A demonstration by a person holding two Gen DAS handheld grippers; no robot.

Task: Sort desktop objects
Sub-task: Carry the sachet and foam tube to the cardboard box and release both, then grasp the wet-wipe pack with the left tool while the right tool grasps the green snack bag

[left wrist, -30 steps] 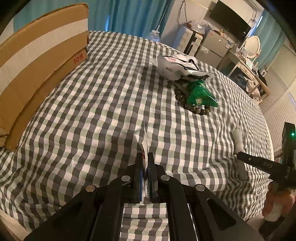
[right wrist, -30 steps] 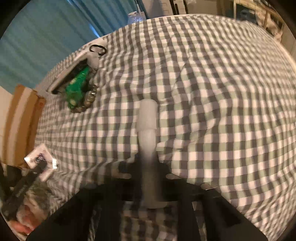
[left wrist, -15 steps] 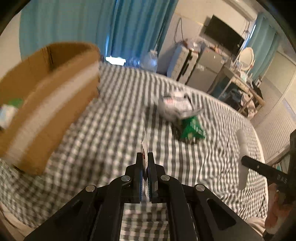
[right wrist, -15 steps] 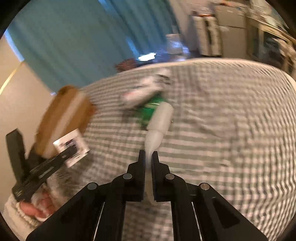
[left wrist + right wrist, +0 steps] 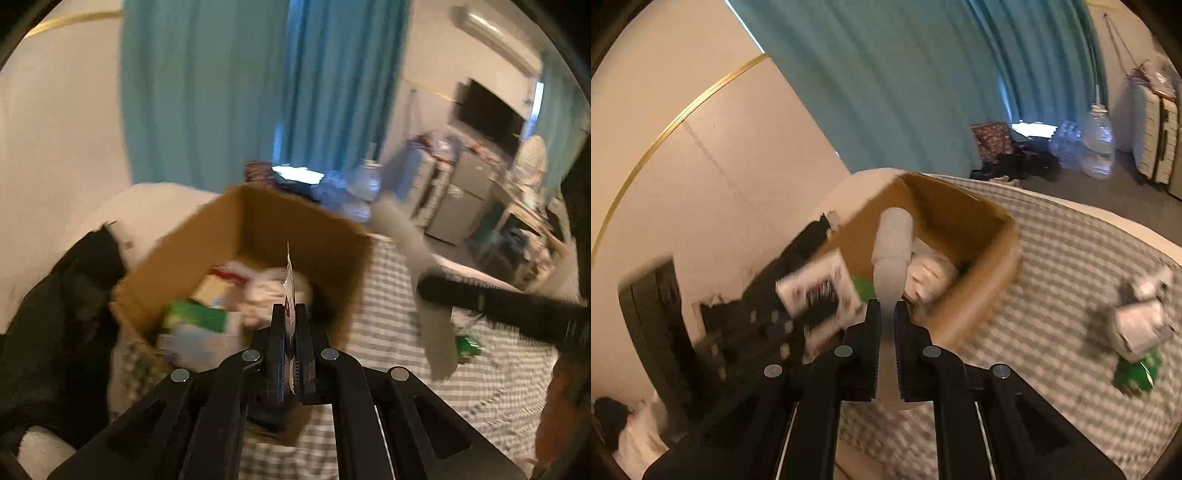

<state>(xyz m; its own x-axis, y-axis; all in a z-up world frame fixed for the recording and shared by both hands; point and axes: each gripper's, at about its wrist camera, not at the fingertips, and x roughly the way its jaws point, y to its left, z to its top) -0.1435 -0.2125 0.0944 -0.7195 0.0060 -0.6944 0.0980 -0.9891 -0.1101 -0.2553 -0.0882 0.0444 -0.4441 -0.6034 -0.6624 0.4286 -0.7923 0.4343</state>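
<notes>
Hovering over the open cardboard box (image 5: 192, 254), the left gripper (image 5: 290, 325) pinches a thin white packet (image 5: 288, 280) — the right gripper (image 5: 885, 317) clamps a grey tube (image 5: 892, 254).

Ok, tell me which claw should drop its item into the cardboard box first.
Probably left: the left claw holds its flat packet in line with the open box, while the right claw and its white tube come in from the side.

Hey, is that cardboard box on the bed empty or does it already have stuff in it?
Not empty. The cardboard box stands open-topped, with a green packet and white packaging inside.
</notes>
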